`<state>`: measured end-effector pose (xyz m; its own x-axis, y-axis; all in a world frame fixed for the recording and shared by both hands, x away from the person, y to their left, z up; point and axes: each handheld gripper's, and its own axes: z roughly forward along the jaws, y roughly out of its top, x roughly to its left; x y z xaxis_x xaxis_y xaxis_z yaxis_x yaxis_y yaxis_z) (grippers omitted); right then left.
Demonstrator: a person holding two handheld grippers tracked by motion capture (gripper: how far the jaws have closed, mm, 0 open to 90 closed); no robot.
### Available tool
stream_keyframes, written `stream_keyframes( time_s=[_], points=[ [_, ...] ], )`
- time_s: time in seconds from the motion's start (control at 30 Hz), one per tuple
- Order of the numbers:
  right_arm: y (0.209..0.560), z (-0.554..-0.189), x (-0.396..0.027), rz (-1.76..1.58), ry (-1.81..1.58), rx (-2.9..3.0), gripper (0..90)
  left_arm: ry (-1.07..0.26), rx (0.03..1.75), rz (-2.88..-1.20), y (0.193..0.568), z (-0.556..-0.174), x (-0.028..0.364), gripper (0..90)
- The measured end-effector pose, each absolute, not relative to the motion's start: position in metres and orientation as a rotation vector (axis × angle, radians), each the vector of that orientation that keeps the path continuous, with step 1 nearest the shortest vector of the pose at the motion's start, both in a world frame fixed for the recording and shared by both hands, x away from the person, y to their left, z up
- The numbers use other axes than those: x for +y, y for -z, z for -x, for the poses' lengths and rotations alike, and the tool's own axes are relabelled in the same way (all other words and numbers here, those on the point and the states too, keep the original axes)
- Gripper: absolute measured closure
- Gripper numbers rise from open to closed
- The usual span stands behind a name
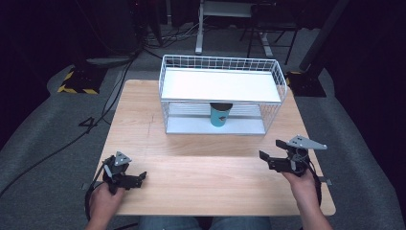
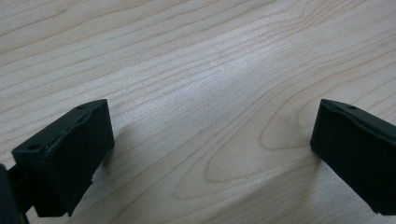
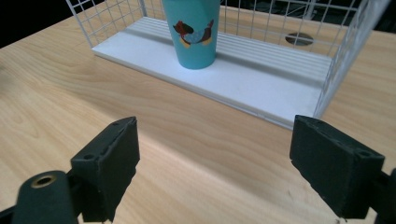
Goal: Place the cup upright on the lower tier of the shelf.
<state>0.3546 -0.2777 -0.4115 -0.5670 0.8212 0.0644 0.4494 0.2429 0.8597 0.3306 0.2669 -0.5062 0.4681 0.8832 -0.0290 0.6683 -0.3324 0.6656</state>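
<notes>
- High view: wooden table point(image 1: 191, 177) carrying a white wire rack point(image 1: 221, 91) at its far middle; teal cup point(image 1: 220, 115) upright on the lower shelf, under the white upper shelf.
- High view: left gripper point(image 1: 131, 179) near the front left corner, held in the left hand point(image 1: 106, 199), jaws apart, nothing between them.
- High view: right gripper point(image 1: 270, 153) near the right edge, held in the right hand point(image 1: 301, 184), jaws apart, empty, well apart from the rack.
- Left gripper view: jaws spread wide over bare wood grain point(image 2: 201, 84).
- Right gripper view: jaws spread wide, pointed toward the rack point(image 3: 341, 51); cup point(image 3: 194, 32) with a cartoon dog print standing on the white shelf floor point(image 3: 261, 84), ahead and slightly left.
</notes>
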Motion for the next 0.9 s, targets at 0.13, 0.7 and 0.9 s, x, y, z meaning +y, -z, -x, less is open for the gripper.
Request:
stream_keyframes(
  time_s=[0.13,0.7,0.9],
  points=[
    [0.42,-0.34,-0.299,-1.212,-1.276,2.087,16.3,-0.456,1.279,-2.109,0.506,-0.331,0.267,0.0],
    [0.46,-0.336,-0.345,-1.248,-1.134,2.148,15.0,-0.456,1.272,-2.114,0.506,-0.332,0.267,0.0],
    [0.475,-0.339,-0.353,-1.258,-1.111,2.167,14.9,-0.456,1.272,-2.113,0.506,-0.332,0.267,0.0]
  ],
)
